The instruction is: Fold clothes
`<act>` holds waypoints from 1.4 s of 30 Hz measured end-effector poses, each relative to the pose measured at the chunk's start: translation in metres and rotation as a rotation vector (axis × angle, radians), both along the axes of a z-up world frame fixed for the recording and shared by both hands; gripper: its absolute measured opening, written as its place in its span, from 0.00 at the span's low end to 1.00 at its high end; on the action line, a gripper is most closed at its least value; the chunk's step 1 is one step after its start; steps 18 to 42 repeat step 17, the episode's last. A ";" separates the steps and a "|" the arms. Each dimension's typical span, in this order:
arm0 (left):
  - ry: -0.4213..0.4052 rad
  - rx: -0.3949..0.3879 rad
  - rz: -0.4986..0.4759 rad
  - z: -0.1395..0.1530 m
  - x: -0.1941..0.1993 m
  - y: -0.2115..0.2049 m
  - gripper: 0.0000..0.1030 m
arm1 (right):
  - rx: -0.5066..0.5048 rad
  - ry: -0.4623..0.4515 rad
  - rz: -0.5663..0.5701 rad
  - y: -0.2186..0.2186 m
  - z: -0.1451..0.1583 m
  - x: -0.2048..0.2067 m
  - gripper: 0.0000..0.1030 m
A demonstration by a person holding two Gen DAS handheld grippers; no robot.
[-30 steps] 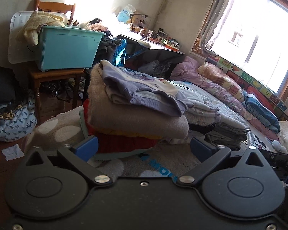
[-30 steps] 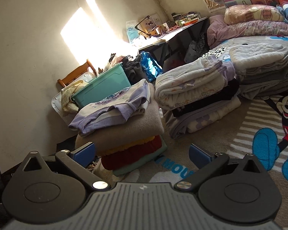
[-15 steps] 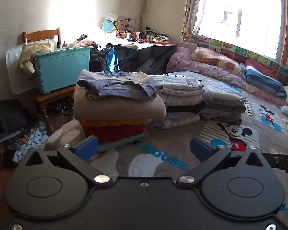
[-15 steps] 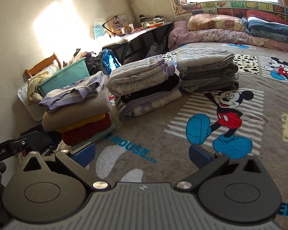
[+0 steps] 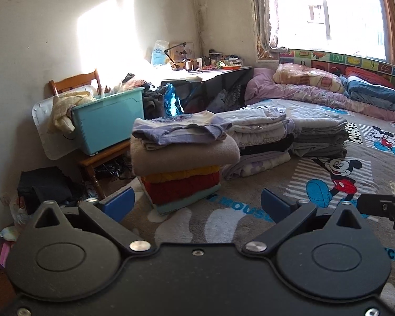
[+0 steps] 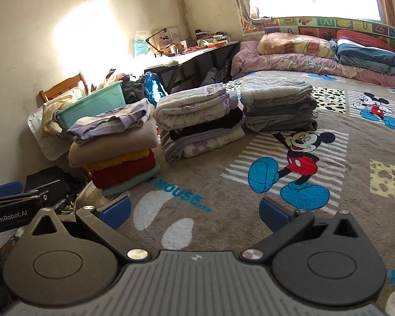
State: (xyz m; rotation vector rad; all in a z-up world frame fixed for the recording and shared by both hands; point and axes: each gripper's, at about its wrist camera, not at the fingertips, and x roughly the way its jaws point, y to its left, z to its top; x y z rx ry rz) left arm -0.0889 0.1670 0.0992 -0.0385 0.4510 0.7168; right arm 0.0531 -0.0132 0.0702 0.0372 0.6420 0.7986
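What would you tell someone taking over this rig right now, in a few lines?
Left gripper: open, holding nothing.
Right gripper: open, holding nothing, over the Mickey Mouse blanket.
Three folded stacks sit in a row on the blanket: the purple-topped stack nearest the edge, the middle stack, the grey stack.
Left: loose clothes in and over the teal bin on the chair; likely fetch the next piece there.

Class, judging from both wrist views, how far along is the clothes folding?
Done: three folded stacks sit on the Mickey blanket. In hand: nothing; the left gripper and right gripper are open. Left: clothes heaped in the teal bin look unfolded.
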 end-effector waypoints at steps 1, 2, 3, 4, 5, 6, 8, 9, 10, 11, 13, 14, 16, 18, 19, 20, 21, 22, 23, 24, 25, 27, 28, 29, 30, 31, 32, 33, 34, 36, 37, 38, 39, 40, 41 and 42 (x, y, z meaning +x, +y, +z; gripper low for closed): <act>-0.005 0.013 0.016 0.005 -0.005 0.000 1.00 | 0.008 -0.008 0.011 0.003 0.003 -0.004 1.00; -0.011 0.024 0.030 0.009 -0.009 0.001 1.00 | 0.016 -0.016 0.021 0.006 0.007 -0.008 1.00; -0.014 0.033 0.039 0.012 -0.013 0.001 1.00 | 0.024 -0.024 0.032 0.008 0.010 -0.012 1.00; -0.016 0.040 0.049 0.015 -0.017 0.001 1.00 | 0.032 -0.028 0.045 0.012 0.013 -0.016 1.00; -0.017 0.045 0.057 0.017 -0.021 0.001 1.00 | 0.041 -0.032 0.058 0.015 0.016 -0.019 1.00; -0.018 0.049 0.064 0.018 -0.025 0.001 1.00 | 0.047 -0.037 0.066 0.018 0.019 -0.023 1.00; -0.017 0.051 0.066 0.018 -0.031 0.001 1.00 | 0.055 -0.042 0.079 0.022 0.023 -0.030 1.00; -0.015 0.050 0.070 0.018 -0.033 0.002 1.00 | 0.058 -0.042 0.085 0.023 0.024 -0.032 1.00; -0.016 0.045 0.074 0.017 -0.036 0.002 1.00 | 0.061 -0.042 0.090 0.024 0.025 -0.034 1.00; -0.015 0.042 0.077 0.016 -0.038 0.002 1.00 | 0.063 -0.042 0.096 0.025 0.026 -0.036 1.00; -0.013 0.040 0.090 0.015 -0.042 0.003 1.00 | 0.069 -0.042 0.107 0.027 0.028 -0.041 1.00; -0.017 0.045 0.100 0.015 -0.045 0.003 1.00 | 0.071 -0.042 0.112 0.028 0.029 -0.043 1.00; -0.024 0.068 0.119 0.016 -0.049 0.001 1.00 | 0.077 -0.042 0.123 0.031 0.031 -0.047 1.00; -0.027 0.080 0.127 0.017 -0.050 0.000 1.00 | 0.079 -0.042 0.129 0.032 0.032 -0.050 1.00; -0.027 0.080 0.127 0.017 -0.050 0.000 1.00 | 0.079 -0.042 0.129 0.032 0.032 -0.050 1.00; -0.027 0.080 0.127 0.017 -0.050 0.000 1.00 | 0.079 -0.042 0.129 0.032 0.032 -0.050 1.00; -0.027 0.080 0.127 0.017 -0.050 0.000 1.00 | 0.079 -0.042 0.129 0.032 0.032 -0.050 1.00; -0.027 0.080 0.127 0.017 -0.050 0.000 1.00 | 0.079 -0.042 0.129 0.032 0.032 -0.050 1.00; -0.027 0.080 0.127 0.017 -0.050 0.000 1.00 | 0.079 -0.042 0.129 0.032 0.032 -0.050 1.00; -0.027 0.080 0.127 0.017 -0.050 0.000 1.00 | 0.079 -0.042 0.129 0.032 0.032 -0.050 1.00; -0.027 0.080 0.127 0.017 -0.050 0.000 1.00 | 0.079 -0.042 0.129 0.032 0.032 -0.050 1.00; -0.027 0.080 0.127 0.017 -0.050 0.000 1.00 | 0.079 -0.042 0.129 0.032 0.032 -0.050 1.00; -0.027 0.080 0.127 0.017 -0.050 0.000 1.00 | 0.079 -0.042 0.129 0.032 0.032 -0.050 1.00; -0.027 0.080 0.127 0.017 -0.050 0.000 1.00 | 0.079 -0.042 0.129 0.032 0.032 -0.050 1.00; -0.027 0.080 0.127 0.017 -0.050 0.000 1.00 | 0.079 -0.042 0.129 0.032 0.032 -0.050 1.00; -0.027 0.080 0.127 0.017 -0.050 0.000 1.00 | 0.079 -0.042 0.129 0.032 0.032 -0.050 1.00; -0.027 0.080 0.127 0.017 -0.050 0.000 1.00 | 0.079 -0.042 0.129 0.032 0.032 -0.050 1.00; -0.027 0.080 0.127 0.017 -0.050 0.000 1.00 | 0.079 -0.042 0.129 0.032 0.032 -0.050 1.00; -0.027 0.080 0.127 0.017 -0.050 0.000 1.00 | 0.079 -0.042 0.129 0.032 0.032 -0.050 1.00; -0.027 0.080 0.127 0.017 -0.050 0.000 1.00 | 0.079 -0.042 0.129 0.032 0.032 -0.050 1.00; -0.027 0.080 0.127 0.017 -0.050 0.000 1.00 | 0.079 -0.042 0.129 0.032 0.032 -0.050 1.00; -0.027 0.080 0.127 0.017 -0.050 0.000 1.00 | 0.079 -0.042 0.129 0.032 0.032 -0.050 1.00; -0.027 0.080 0.127 0.017 -0.050 0.000 1.00 | 0.079 -0.042 0.129 0.032 0.032 -0.050 1.00; -0.027 0.080 0.127 0.017 -0.050 0.000 1.00 | 0.079 -0.042 0.129 0.032 0.032 -0.050 1.00; -0.027 0.080 0.127 0.017 -0.050 0.000 1.00 | 0.079 -0.042 0.129 0.032 0.032 -0.050 1.00; -0.027 0.080 0.127 0.017 -0.050 0.000 1.00 | 0.079 -0.042 0.129 0.032 0.032 -0.050 1.00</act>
